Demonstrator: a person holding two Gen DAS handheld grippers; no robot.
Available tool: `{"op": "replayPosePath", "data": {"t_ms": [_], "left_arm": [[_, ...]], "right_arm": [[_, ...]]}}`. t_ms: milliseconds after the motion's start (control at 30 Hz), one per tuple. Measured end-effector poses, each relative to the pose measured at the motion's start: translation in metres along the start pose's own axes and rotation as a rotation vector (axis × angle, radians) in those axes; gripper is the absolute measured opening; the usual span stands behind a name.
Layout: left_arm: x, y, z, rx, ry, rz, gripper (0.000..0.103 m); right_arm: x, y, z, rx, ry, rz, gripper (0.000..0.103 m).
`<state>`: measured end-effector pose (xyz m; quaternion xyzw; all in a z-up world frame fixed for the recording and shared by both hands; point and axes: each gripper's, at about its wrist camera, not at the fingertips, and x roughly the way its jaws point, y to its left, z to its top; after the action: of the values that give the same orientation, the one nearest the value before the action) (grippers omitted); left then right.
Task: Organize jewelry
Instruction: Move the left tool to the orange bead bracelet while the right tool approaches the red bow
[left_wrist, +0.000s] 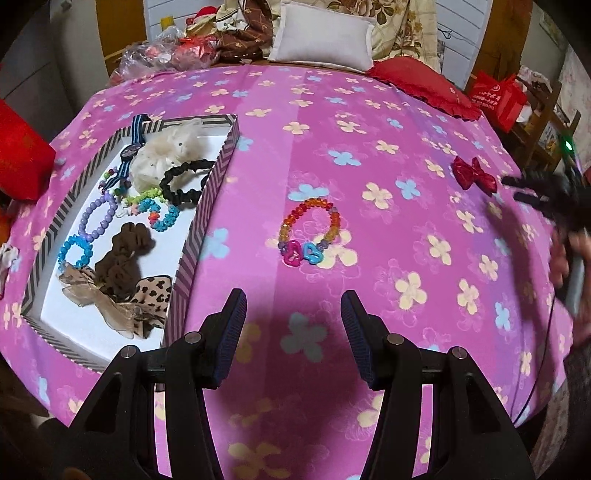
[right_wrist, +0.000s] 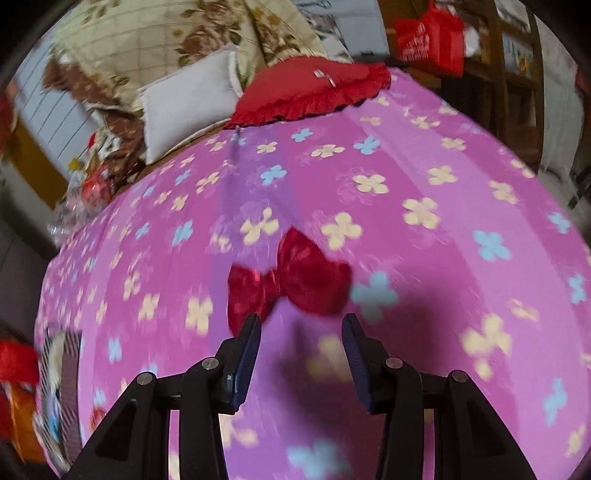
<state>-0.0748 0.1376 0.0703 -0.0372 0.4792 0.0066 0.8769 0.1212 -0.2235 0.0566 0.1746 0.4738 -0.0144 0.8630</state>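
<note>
Red bow (right_wrist: 290, 284) just ahead of open right tool (right_wrist: 300, 330).

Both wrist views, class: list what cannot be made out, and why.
- Red bow, right wrist view: motion blur hides its clip and texture.
- Right gripper, left wrist view: blurred and cut by the edge.
- Striped box, right wrist view: cut off and smeared, contents unreadable.

The whole right wrist view is blurry, so the shiny red fabric bow (right_wrist: 290, 282) looks smeared. The striped cardboard box (right_wrist: 70, 354) is cut off at its left edge.
</note>
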Motion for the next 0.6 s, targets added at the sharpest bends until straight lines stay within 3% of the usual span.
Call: {"op": "replayPosePath", "data": {"t_ms": [133,300,333,433,600], "left_arm": [[0.005,0.007,0.003,-0.021,-0.003,0.006,0.053],[0.015,0.012,0.008,-0.028,0.021,0.01,0.053],[0.018,0.011,0.01,-0.025,0.028,0.009,0.053],[0.028,0.009,0.016,-0.019,0.04,-0.001,0.053],[0.05,-0.005,0.033,0.054,0.047,0.005,0.053]], "right_arm": [[0.036,0.011,0.016,-0.013,0.02,-0.076,0.043],[0.044,0.022,0.014,-0.056,0.029,-0.083,0.019],[0.043,0.025,0.01,-0.077,0.045,-0.074,0.018],[0.039,0.031,-0.015,-0.13,0.129,-0.004,0.017],[0.007,0.039,-0.074,-0.286,0.163,0.047,0.017]]}}
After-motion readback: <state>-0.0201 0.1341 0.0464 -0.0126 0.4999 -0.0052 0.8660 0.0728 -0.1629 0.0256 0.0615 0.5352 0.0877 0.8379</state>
